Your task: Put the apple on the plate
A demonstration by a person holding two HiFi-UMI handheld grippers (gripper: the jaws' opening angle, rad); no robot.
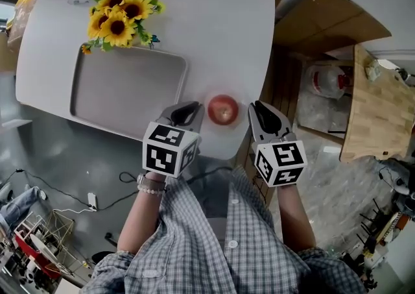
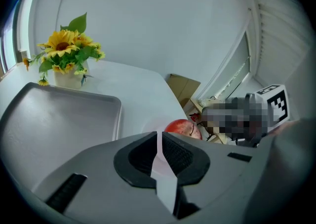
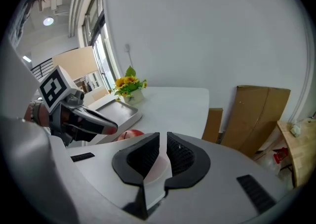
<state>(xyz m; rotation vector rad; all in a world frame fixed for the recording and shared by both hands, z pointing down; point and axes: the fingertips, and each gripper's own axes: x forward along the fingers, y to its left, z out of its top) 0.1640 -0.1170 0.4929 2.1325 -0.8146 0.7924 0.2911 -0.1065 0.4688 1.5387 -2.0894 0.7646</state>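
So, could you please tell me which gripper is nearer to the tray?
Left. The left gripper sits just off the tray's near right corner; the right gripper is farther right, beyond the apple.

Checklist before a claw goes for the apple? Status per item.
1. Apple found, on the table near its front edge: ok.
2. Left claw empty: ok.
3. Right claw empty: ok.
4. Jaws wide enough for the apple: not ok, both shut.
5. Plate identified: cannot tell; only a grey tray shows clearly, nothing on it.
6. Sunflowers out of the way, at the far edge: ok.
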